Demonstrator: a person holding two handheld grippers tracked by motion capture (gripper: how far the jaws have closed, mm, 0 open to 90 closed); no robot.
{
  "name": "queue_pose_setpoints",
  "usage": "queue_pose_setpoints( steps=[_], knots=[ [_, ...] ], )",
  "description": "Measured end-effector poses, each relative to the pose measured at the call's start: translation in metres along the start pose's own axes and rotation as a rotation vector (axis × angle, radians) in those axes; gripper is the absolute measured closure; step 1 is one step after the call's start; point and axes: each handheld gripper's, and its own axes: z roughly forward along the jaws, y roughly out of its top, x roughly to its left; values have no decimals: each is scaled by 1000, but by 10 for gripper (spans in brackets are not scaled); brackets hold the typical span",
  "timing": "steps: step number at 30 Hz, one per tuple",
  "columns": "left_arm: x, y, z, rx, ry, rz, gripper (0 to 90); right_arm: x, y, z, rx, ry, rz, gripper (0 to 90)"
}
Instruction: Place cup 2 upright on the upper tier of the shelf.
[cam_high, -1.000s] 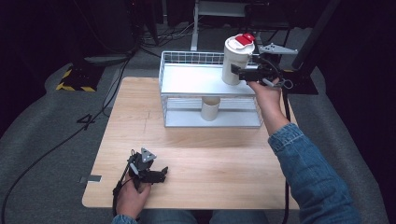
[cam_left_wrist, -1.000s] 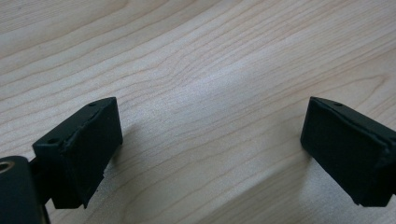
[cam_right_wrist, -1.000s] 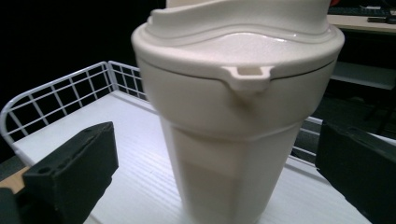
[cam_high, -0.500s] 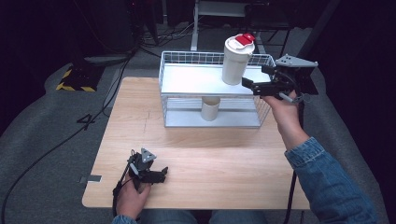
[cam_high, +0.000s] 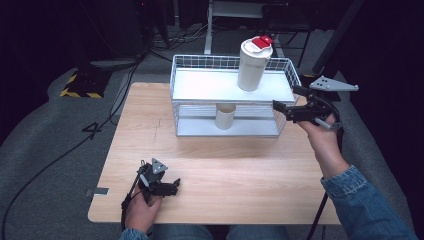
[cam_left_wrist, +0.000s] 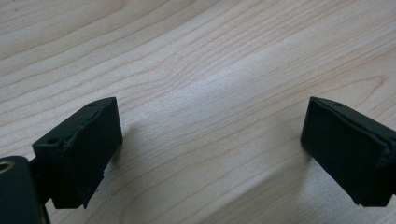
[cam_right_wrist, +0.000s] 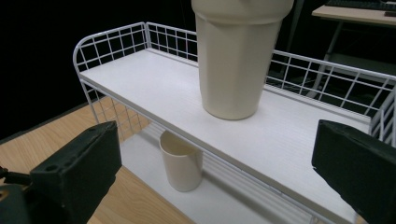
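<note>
1. The cream tumbler (cam_high: 254, 62) with the red-and-white lid (cam_high: 261, 42) stands upright on the upper shelf (cam_high: 210, 86) of the white wire rack (cam_high: 176, 102), toward its right end; judged rigid plastic, smooth-walled and likely slippery, weight unknown since the lid hides any contents

2. Best hold, in my judgement: across the tapered body at mid-height, below the wider lid collar; a grip low on the taper could slide downward

3. The right gripper (cam_high: 289, 107) hangs just off the rack's right end, level with the upper shelf, jaws spread with nothing between them; they have just been closing slightly. In the right gripper view the tumbler (cam_right_wrist: 236, 60) sits ahead, well clear of both pads

4. A small open cream cup (cam_high: 225, 116) stands upright on the lower shelf (cam_high: 200, 127), beneath the tumbler's shelf; its inside looks empty (cam_right_wrist: 181, 161)

5. The left gripper (cam_high: 167, 186) rests on the bench (cam_high: 240, 165) near its front edge, jaws spread over bare wood, holding nothing
</note>
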Motion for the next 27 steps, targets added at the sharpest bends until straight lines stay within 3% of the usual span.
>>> queue_pose_setpoints(
  steps=[3,11,16,27],
  knots=[
    [0,0,0,-1,-2,2,61,1,-9,-10,5,-4,-32,27],
    [0,1,1,1,0,7,61,4,-34,-29,72,-12,-46,88],
    [0,2,1,1,-3,7,61,5,-52,-35,108,-1,-25,96],
    [-1,2,2,-2,-4,5,61,15,-94,-40,201,-19,-56,148]
  ],
)
